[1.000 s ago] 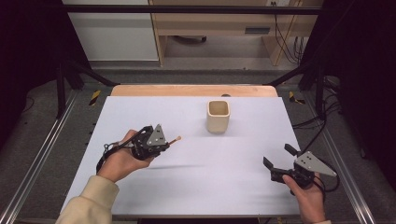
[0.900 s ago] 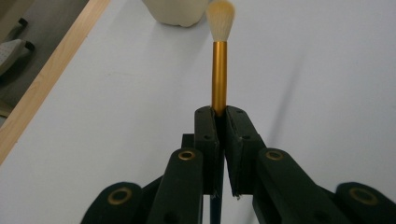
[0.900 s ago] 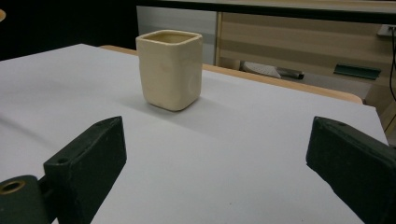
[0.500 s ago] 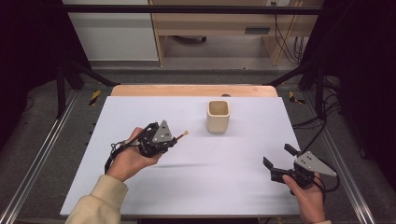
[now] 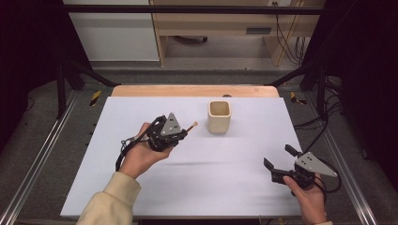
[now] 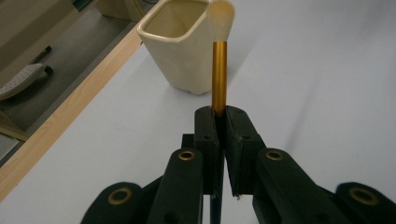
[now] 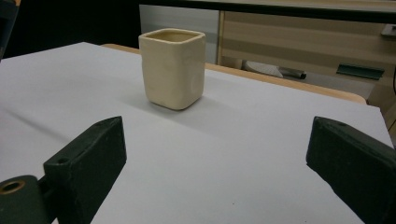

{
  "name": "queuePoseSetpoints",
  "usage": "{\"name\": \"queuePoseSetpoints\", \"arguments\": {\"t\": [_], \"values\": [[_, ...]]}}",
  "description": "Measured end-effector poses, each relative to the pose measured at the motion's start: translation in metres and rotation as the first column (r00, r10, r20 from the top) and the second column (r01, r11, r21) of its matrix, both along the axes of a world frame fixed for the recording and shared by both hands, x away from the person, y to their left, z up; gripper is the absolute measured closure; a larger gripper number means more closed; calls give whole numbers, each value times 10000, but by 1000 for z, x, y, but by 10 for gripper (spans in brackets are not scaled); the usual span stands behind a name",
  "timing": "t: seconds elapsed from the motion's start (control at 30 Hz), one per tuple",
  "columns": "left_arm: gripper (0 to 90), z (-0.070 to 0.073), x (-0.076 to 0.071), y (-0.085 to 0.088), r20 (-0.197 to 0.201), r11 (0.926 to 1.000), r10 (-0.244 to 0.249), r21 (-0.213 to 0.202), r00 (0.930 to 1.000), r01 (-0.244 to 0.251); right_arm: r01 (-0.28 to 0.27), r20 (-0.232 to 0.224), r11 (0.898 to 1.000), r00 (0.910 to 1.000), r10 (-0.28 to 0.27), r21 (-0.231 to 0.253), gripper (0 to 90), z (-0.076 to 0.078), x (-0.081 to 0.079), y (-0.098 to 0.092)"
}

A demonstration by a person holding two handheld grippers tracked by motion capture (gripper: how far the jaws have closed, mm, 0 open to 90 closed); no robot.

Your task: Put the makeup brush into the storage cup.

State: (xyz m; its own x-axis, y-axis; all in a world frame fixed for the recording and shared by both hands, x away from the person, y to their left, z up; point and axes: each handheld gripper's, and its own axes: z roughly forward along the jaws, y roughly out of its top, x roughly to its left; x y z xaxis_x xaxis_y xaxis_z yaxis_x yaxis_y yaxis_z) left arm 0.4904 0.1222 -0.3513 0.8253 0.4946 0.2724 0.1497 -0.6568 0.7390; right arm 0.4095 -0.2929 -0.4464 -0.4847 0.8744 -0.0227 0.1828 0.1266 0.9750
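- High view: a white table (image 5: 197, 187) stands in a dark room. The left gripper (image 5: 180, 136) holds a little brush (image 5: 191, 126) up off the table, tip aimed at the cream cup (image 5: 219, 116) close by, likely to drop it in.
- Left gripper view: the jaws are squeezed tight on the brush's gold handle (image 6: 219, 74); its soft tip is near the cup rim.
- Right gripper view: the right gripper (image 7: 219, 163) waits wide apart and holds nothing, with the cup well ahead.

This looks like a lab or recording workspace rather than a home. A white-covered worktable with a light wooden edge (image 5: 195, 90) sits inside a frame of black metal bars (image 5: 197, 9) and aluminium floor rails (image 5: 28, 180). At 12 o'clock stands a plain wooden bench (image 5: 220, 23); at 1 to 3 o'clock black cables (image 5: 286, 33) trail across grey carpet, with yellow-and-black hazard tape (image 5: 95, 97) at 10 o'clock.
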Motion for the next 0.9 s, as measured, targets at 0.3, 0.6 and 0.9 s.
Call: {"name": "queuePoseSetpoints", "arguments": {"t": [0.3, 0.6, 0.9], "values": [[834, 2, 3, -11, 207, 9990, 106, -433, 9997, -97, -12, 6, 10000, 10000, 12, 76, 53, 0, 0, 0], [834, 5, 3, -17, 384, 9965, 85, -830, 9992, -53, -29, 9, 9999, 10000, 29, 104, 53, 0, 0, -1], [834, 5, 5, -25, 490, 9908, 312, -1333, 9983, -244, -50, -9, 9999, 10000, 50, 97, 53, 0, 0, 0]]}}
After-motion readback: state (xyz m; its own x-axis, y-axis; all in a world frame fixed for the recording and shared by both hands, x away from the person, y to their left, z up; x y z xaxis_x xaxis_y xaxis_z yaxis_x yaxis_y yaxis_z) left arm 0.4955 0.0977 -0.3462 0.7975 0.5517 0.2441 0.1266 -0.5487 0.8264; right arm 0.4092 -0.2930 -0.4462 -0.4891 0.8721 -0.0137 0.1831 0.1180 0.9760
